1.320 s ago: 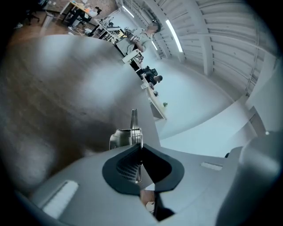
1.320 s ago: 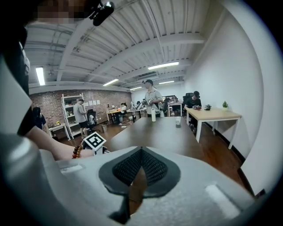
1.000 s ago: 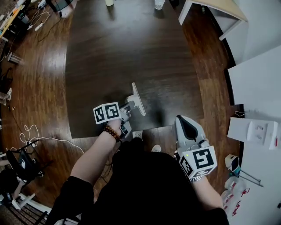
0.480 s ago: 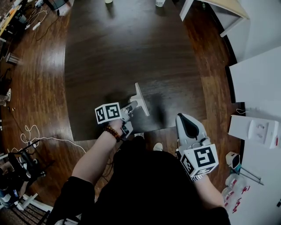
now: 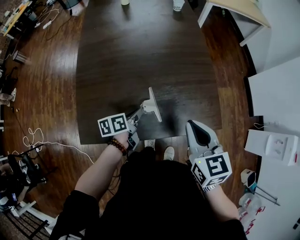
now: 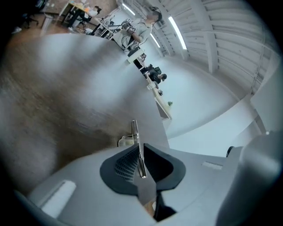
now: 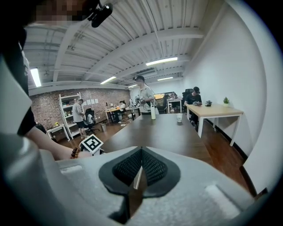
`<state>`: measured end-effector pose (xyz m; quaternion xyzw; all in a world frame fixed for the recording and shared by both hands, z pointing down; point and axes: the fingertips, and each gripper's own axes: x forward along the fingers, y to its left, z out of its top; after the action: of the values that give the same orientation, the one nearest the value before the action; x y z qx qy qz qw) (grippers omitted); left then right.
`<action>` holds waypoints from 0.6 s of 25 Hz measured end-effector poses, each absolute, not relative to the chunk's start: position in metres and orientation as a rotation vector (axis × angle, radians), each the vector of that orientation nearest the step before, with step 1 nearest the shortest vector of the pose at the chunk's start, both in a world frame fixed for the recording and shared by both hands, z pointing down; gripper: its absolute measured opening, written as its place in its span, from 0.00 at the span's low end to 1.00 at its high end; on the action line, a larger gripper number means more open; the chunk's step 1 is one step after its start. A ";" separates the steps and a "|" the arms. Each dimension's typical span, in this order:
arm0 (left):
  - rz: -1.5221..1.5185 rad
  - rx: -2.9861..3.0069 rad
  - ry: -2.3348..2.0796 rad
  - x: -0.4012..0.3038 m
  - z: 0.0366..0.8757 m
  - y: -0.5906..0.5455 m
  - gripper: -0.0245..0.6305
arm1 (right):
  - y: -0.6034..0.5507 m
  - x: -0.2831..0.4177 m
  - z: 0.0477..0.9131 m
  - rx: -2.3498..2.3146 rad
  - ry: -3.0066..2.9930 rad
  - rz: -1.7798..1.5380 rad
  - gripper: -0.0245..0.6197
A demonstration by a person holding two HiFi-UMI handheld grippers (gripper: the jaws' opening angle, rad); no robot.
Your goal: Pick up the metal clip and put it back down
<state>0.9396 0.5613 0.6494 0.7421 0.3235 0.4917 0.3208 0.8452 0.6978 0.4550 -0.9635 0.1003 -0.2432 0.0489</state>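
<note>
The metal clip (image 5: 153,104), a thin silvery plate, stands tilted on edge over the near part of the dark table (image 5: 140,56). My left gripper (image 5: 140,112) reaches it from the lower left. In the left gripper view the clip (image 6: 138,148) shows edge-on between the jaws, with its wire loop poking out on the left. The left gripper (image 6: 140,164) is opening, and a narrow dark gap shows beside the clip on its right. My right gripper (image 5: 195,127) hangs by my body off the table's near right corner. Seen in its own view, the right gripper (image 7: 140,165) is shut on nothing.
Two cups (image 5: 178,4) stand at the table's far edge. A light wooden desk (image 5: 234,14) is at the back right and white furniture (image 5: 276,103) along the right. Cables (image 5: 33,140) lie on the floor at left. Several people (image 7: 143,95) are beyond the table.
The left gripper and the clip have drifted a little farther onto the table, up and to the right. The right gripper has stayed where it was.
</note>
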 end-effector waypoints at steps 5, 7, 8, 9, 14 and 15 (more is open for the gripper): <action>1.170 2.159 0.912 0.915 0.598 0.565 0.06 | 0.689 0.829 0.449 -2.949 0.473 -0.694 0.02; 1.103 2.262 0.962 0.901 0.571 0.568 0.06 | 0.681 0.819 0.443 -2.954 0.553 -0.664 0.02; 1.067 2.304 0.990 0.892 0.557 0.572 0.06 | 0.677 0.814 0.440 -2.956 0.592 -0.648 0.02; 1.031 2.340 1.017 0.883 0.544 0.577 0.06 | 0.675 0.808 0.437 -2.957 0.628 -0.633 0.02; 0.902 2.491 1.137 0.829 0.493 0.603 0.06 | 0.673 0.775 0.429 -2.942 0.760 -0.558 0.02; 0.885 2.522 1.155 0.818 0.487 0.607 0.06 | 0.671 0.769 0.428 -2.938 0.787 -0.543 0.02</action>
<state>0.8176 0.6065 0.4871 0.8605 0.3940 0.3019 0.1150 0.7689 0.6715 0.4280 -0.9506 0.2545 -0.1757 0.0258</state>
